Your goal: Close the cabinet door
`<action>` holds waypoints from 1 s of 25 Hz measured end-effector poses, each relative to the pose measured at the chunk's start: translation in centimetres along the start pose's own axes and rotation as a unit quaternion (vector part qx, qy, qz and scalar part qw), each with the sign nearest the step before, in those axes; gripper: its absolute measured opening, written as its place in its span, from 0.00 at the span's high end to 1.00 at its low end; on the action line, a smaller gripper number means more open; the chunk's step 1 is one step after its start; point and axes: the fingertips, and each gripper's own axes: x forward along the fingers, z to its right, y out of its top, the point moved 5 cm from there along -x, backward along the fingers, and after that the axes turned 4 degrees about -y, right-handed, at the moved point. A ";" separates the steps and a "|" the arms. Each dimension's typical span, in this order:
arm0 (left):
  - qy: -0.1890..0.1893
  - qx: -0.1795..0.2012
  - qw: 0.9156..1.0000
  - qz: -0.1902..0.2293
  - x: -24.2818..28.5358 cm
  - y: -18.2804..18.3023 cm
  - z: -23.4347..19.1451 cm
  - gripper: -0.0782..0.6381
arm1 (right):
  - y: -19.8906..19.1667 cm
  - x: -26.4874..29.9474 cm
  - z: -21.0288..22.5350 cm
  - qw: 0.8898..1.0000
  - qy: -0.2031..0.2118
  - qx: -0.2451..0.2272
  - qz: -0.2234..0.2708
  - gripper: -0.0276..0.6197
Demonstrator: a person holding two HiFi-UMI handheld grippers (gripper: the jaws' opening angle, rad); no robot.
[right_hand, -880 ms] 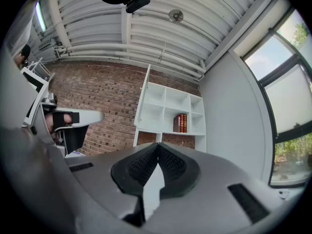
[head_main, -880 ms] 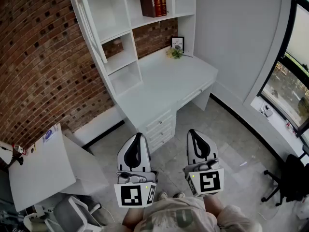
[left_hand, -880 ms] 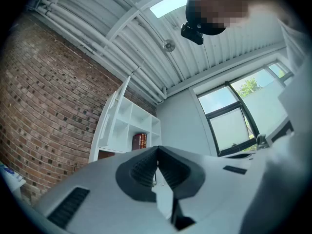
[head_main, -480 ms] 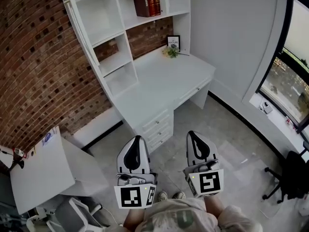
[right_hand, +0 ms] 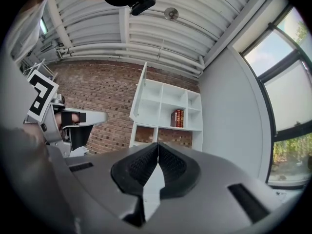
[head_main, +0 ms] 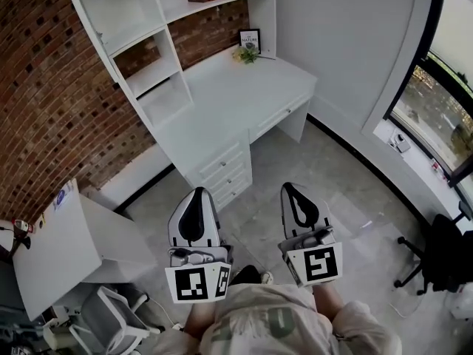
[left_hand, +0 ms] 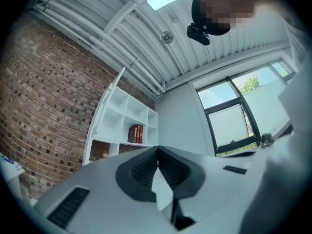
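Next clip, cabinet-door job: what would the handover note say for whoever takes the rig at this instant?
Left tool: shut, empty, held low in front of the person.
Right tool: shut, empty, alongside it.
Cabinet door: open, swung out at the upper left of the white shelf unit above the desk; both tools are well short of it.
Done: nothing on the door yet.
Left: step up to the unit and push the door shut, probably with a closed tool.

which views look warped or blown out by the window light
Head view: sharp, evenly lit, shelf unit bowed by the wide lens. Left gripper view: fisheye, dark corners, window washed out, right edge smeared. Right gripper view: fisheye, window bright.
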 end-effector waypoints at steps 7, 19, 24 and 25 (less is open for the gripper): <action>0.001 0.015 1.000 0.008 2.2 0.9 0.1 0.87 | 0.5 -0.2 2.8 1.000 -0.009 0.007 0.017 0.93; -0.021 -0.004 1.000 0.018 9.9 -3.8 -1.0 0.87 | -3.1 6.0 5.9 1.000 -0.005 0.015 0.020 0.93; -0.019 -0.003 0.999 0.028 15.1 -4.4 -3.7 0.87 | -3.7 12.4 6.6 1.000 0.006 0.011 0.015 0.93; -0.020 -0.001 0.999 0.029 16.5 -4.5 -4.5 0.87 | -4.0 14.0 6.7 1.000 0.006 0.012 0.012 0.93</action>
